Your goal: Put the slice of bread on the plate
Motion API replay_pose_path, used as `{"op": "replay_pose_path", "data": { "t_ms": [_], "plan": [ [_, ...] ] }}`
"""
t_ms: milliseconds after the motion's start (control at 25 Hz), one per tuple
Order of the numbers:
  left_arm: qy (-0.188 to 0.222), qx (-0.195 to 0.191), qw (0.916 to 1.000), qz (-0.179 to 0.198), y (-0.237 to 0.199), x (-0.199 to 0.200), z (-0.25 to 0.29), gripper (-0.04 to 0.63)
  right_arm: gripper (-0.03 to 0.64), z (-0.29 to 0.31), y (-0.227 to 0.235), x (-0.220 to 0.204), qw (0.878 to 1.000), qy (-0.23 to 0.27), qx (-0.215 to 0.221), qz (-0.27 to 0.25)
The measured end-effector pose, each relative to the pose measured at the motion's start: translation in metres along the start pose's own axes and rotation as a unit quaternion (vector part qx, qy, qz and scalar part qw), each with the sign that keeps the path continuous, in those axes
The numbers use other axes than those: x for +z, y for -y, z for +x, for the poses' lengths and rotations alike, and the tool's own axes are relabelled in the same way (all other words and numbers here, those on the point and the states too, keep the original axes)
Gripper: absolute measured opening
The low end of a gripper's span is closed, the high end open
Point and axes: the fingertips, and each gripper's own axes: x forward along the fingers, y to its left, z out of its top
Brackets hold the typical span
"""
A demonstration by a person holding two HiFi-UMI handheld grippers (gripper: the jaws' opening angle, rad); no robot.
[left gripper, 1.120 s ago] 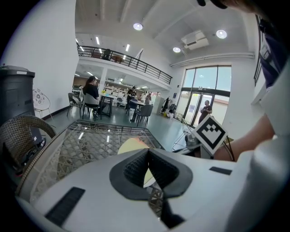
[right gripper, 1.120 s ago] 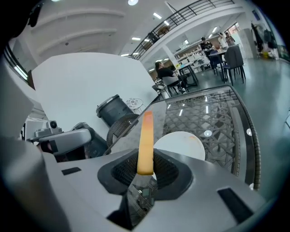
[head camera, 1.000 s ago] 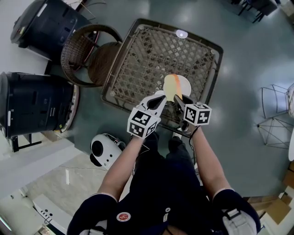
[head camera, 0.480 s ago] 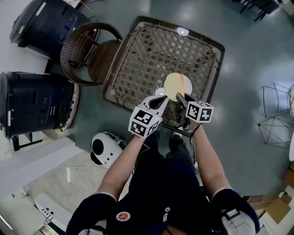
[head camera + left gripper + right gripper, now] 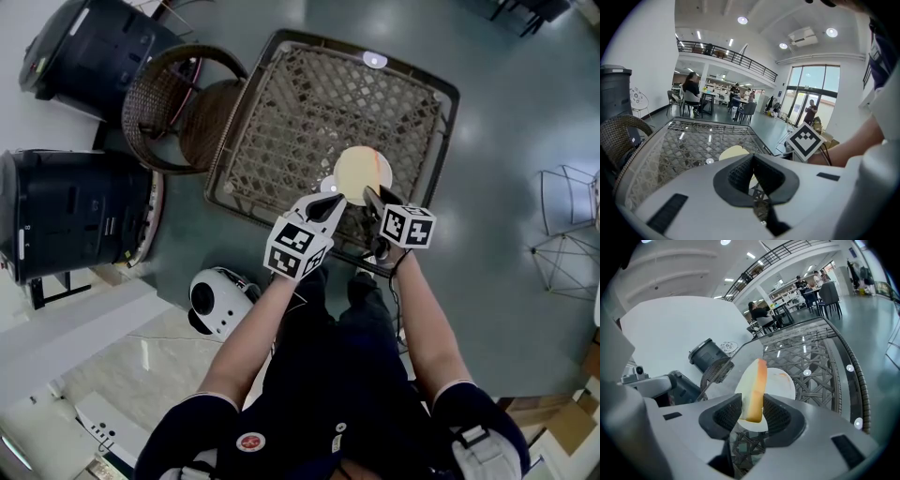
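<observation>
Head view: wicker table on grey floor, plate by its near edge. Right gripper, jaws just opening, loosely flanks the upright bread slice; left gripper closed, empty.

head view: on the person's head, faces steeply down from well above; takes in the whole wicker table, the floor around it, both arms, the left gripper and the right gripper.
left gripper view: rides that gripper, low and close at the table's near edge, faces along its jaws across the tabletop toward the tall windows.
right gripper view: same mounting, rolled sideways, faces across the tabletop toward the wicker chair.
shared: the tabletop and the plate show in all three.
</observation>
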Motion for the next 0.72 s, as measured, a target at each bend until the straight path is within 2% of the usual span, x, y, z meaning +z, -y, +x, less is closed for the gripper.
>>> {"op": "replay_pose_path", "data": {
  "t_ms": [360,720],
  "plan": [
    [-0.001,-0.004,1.0,0.001,0.001,0.002,0.002,0.005,0.138,0.002,0.015,-0.001,0.998,-0.01,-0.052,-0.033],
    [0.002,-0.005,1.0,0.0,0.001,0.004,0.005,0.005,0.138,0.0,0.018,0.006,0.996,-0.005,-0.066,-0.059]
  ]
}}
